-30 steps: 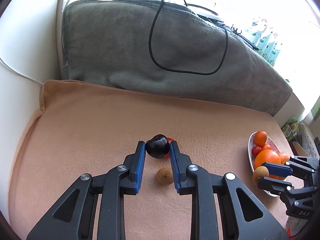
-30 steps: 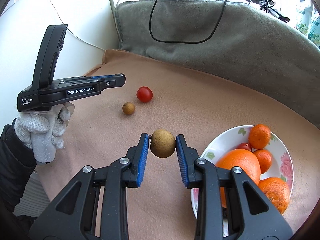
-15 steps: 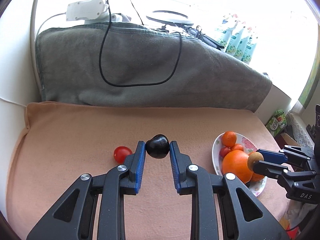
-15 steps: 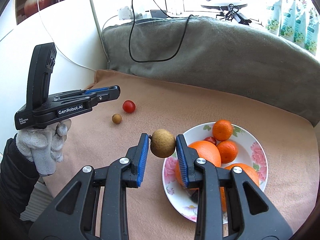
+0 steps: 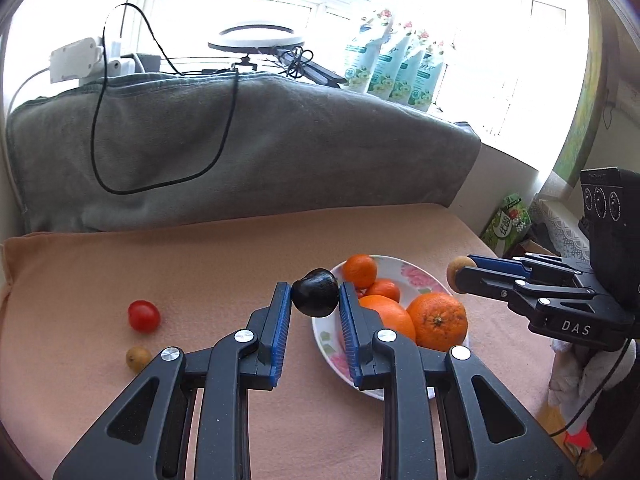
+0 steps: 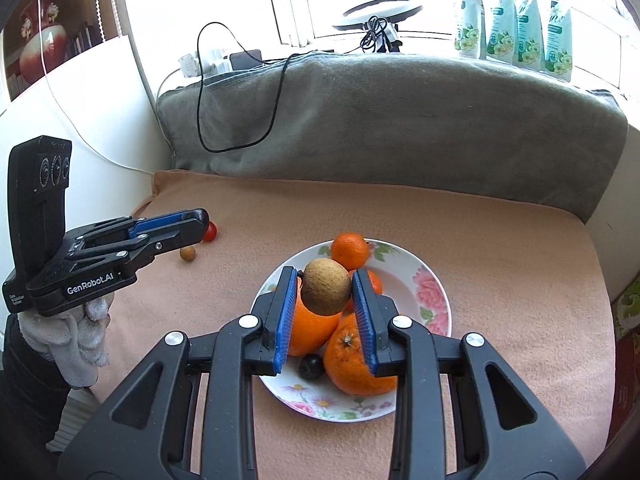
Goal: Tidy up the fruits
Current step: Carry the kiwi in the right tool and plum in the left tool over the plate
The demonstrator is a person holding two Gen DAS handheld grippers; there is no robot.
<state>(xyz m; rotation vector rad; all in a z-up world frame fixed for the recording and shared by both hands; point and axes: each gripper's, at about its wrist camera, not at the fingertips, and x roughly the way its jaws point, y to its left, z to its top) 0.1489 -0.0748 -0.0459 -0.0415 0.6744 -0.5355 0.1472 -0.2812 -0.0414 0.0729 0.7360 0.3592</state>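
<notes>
The right gripper (image 6: pixel 325 294) is closed to the width of a brown round fruit (image 6: pixel 326 287), which it holds clear above the floral plate (image 6: pixel 430 300); the oranges (image 6: pixel 354 354) lie directly beneath, so the release appears to be straight down. The left gripper (image 5: pixel 315 300) is closed likewise on a dark plum (image 5: pixel 315 293), with the plate just beyond at 2 o'clock from its tips. The right gripper appears nearer the drop point. A red tomato (image 5: pixel 143 315) and a small brown fruit (image 5: pixel 138 357) remain on the peach blanket (image 5: pixel 160 264), at 9 o'clock of the left gripper.
</notes>
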